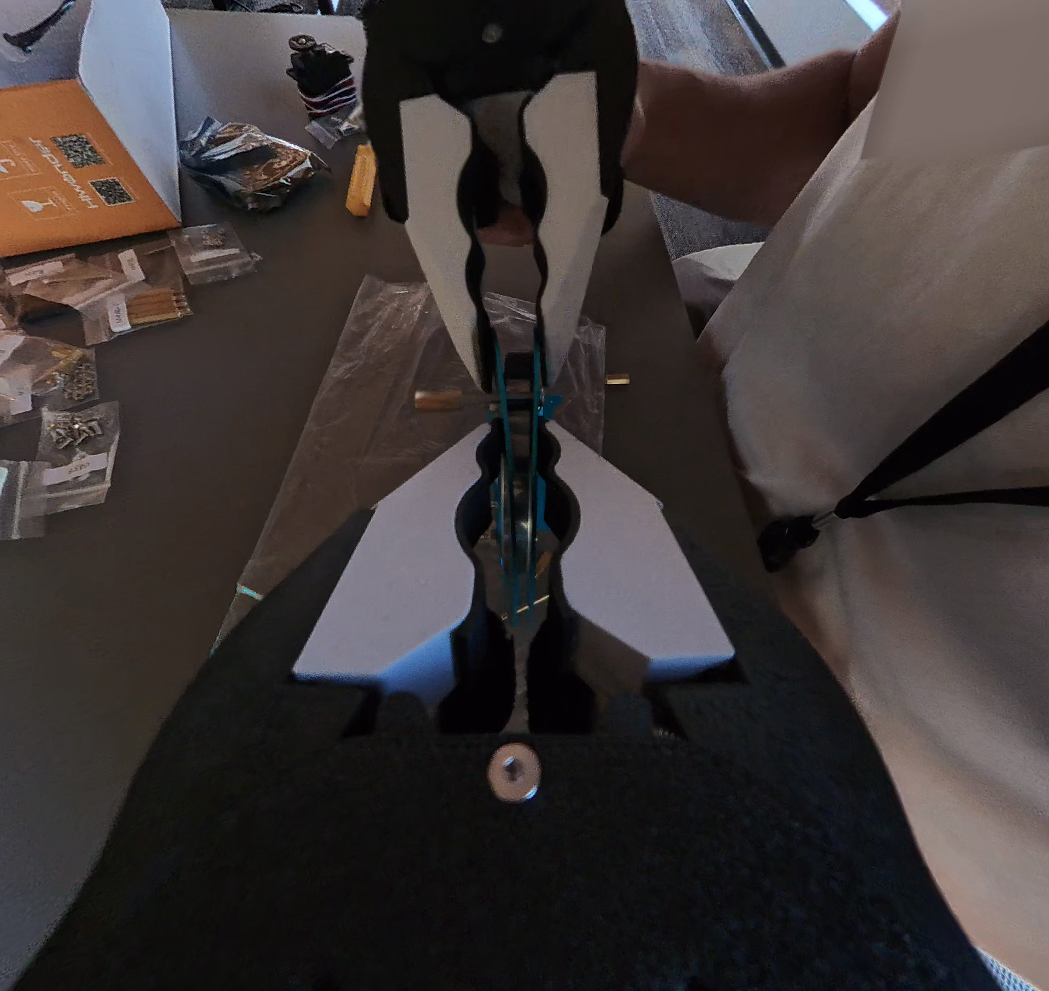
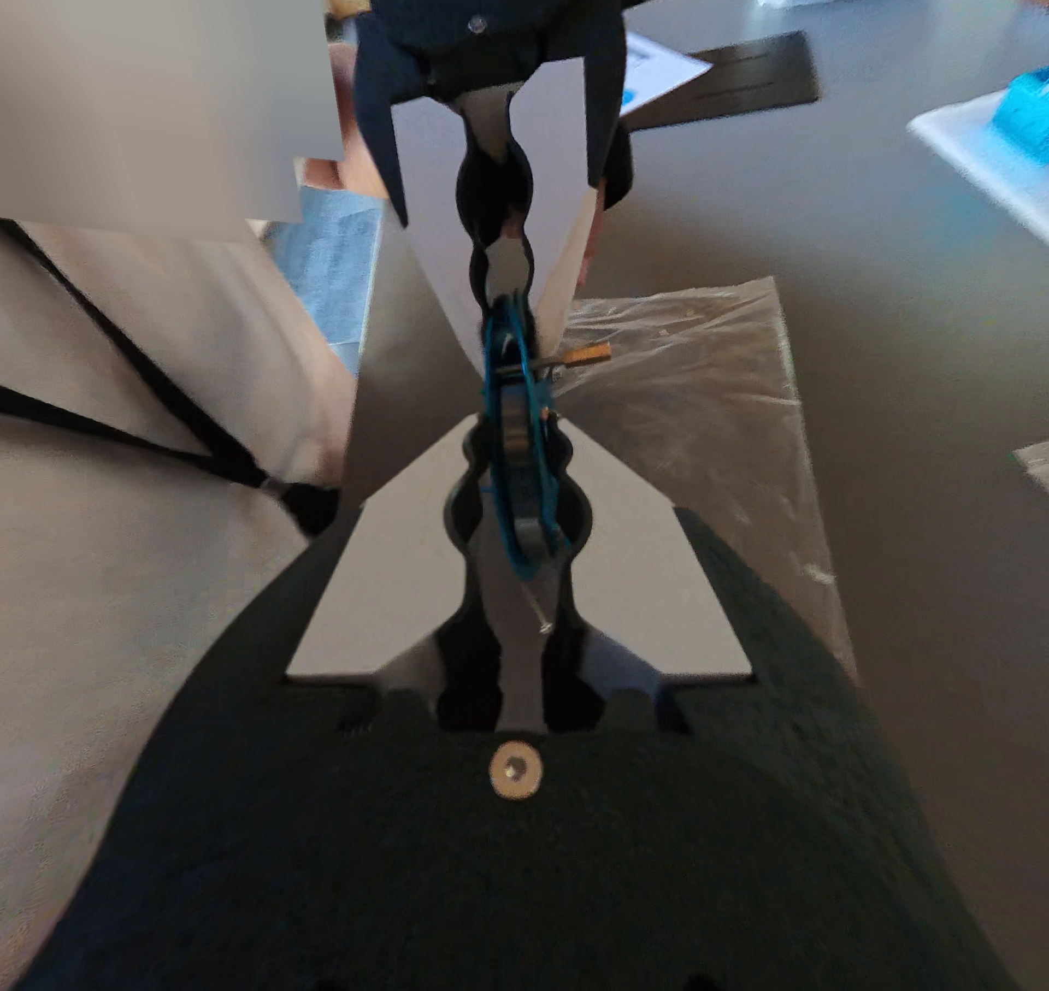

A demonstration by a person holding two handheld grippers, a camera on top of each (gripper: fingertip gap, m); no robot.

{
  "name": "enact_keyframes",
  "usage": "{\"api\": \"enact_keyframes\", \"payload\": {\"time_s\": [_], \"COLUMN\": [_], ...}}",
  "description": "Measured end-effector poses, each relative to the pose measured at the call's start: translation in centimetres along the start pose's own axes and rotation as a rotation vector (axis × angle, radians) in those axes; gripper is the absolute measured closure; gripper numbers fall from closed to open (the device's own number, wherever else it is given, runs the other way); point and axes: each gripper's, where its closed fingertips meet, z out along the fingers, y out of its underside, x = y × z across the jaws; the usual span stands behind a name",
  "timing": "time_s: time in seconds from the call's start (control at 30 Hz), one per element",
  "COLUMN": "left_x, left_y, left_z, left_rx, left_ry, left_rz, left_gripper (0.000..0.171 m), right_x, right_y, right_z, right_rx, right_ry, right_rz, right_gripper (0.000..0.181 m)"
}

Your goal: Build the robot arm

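Through the left wrist view, my left gripper (image 1: 516, 436) had its jaws pressed in on a thin blue-plated assembly (image 1: 507, 487). The assembly stood edge-on between the pads, lifted above a clear plastic bag (image 1: 386, 396) on the grey table (image 1: 238, 84). The right gripper (image 1: 513, 379) came in from opposite, tip to tip with mine, and was pinching the far end of the same piece. A brass standoff (image 1: 440, 399) stuck out sideways from the assembly. Off to the left lay an orange box (image 1: 74, 169), small hardware bags (image 1: 79, 441) and a black servo (image 1: 321, 75), all well apart from the grippers.

Through the right wrist view, which was somewhat blurred, the right gripper (image 2: 513, 424) was clamped on the assembly (image 2: 511, 441). The left gripper (image 2: 511, 305) gripped it from the far side. The standoff (image 2: 590, 353) pointed out over the bag (image 2: 681, 396), and a thin screw (image 2: 539, 614) hung loose-looking between my fingers.

The risks, as I judged them:
- With both grips on one slim stack, any twist or pull out of line between my two hands could have bent the plates or levered one end free.
- The screw looked liable to drop onto the crinkled bag, where it would be hard to find.
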Motion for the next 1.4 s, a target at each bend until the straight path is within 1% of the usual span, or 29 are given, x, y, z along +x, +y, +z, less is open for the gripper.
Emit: {"api": "enact_keyframes", "payload": {"time_s": [0.07,0.13,0.17,0.23,0.37,0.43,0.53,0.6,0.77,0.93,1.03,1.07,1.13,1.17,1.27,1.33,1.4], "left_x": [-0.1,0.1,0.1,0.0,-0.3,-0.2,-0.4,-0.4,0.1,0.2,0.4,0.6,0.8,0.9,1.2,1.6,2.0], "left_y": [0.1,0.1,0.0,0.0,0.1,0.0,-0.3,-0.5,-0.5,-0.7,-0.9,-0.9,-1.0,-1.0,-1.0,-1.0,-1.0], "left_z": [-0.1,-0.2,-0.3,-0.4,-0.4,-0.3,0.0,0.1,0.5,0.8,1.1,1.3,1.4,1.4,1.3,1.3,1.2], "left_rx": [0.001,0.012,0.017,0.011,0.004,0.011,0.037,0.049,0.046,0.063,0.083,0.089,0.094,0.094,0.106,0.124,0.144], "left_ry": [-0.011,-0.007,-0.012,-0.033,-0.074,-0.081,-0.110,-0.123,-0.112,-0.093,-0.080,-0.071,-0.065,-0.064,-0.048,-0.029,-0.006], "left_rz": [-0.015,-0.033,-0.037,-0.058,-0.106,-0.146,-0.205,-0.194,-0.093,-0.063,-0.037,-0.029,-0.015,-0.009,0.019,0.059,0.090], "left_gripper": [0.160,0.159,0.157,0.152,0.153,0.150,0.153,0.154,0.156,0.157,0.157,0.157,0.158,0.158,0.158,0.157,0.157], "right_x": [0.2,0.0,-0.1,0.2,0.4,0.4,0.4,0.4,0.0,-0.1,-0.4,-0.9,-1.2,-0.9,0.1,0.7,0.5], "right_y": [-0.2,-0.1,-0.1,-0.2,-0.5,-0.4,-0.3,-0.2,0.0,0.1,0.4,0.2,-0.9,-1.4,-1.9,-1.2,-0.9], "right_z": [0.1,0.2,0.2,0.3,0.6,0.6,0.4,0.3,0.1,-0.1,-0.5,-0.9,-2.0,-2.6,-3.6,-3.0,-2.4], "right_rx": [-0.005,-0.050,-0.070,-0.099,-0.113,-0.117,-0.115,-0.111,-0.099,-0.044,-0.032,-0.016,0.038,0.051,0.065,0.014,0.005], "right_ry": [0.046,0.037,0.031,0.036,0.024,0.019,0.015,0.013,-0.022,-0.064,-0.146,-0.207,-0.318,-0.358,-0.532,-0.658,-0.801], "right_rz": [-0.084,-0.110,-0.119,-0.123,-0.119,-0.120,-0.113,-0.103,-0.097,-0.085,-0.080,-0.075,-0.067,-0.081,-0.178,-0.249,-0.337], "right_gripper": [0.165,0.165,0.169,0.169,0.169,0.169,0.169,0.169,0.168,0.168,0.165,0.161,0.151,0.152,0.150,0.149,0.147]}}
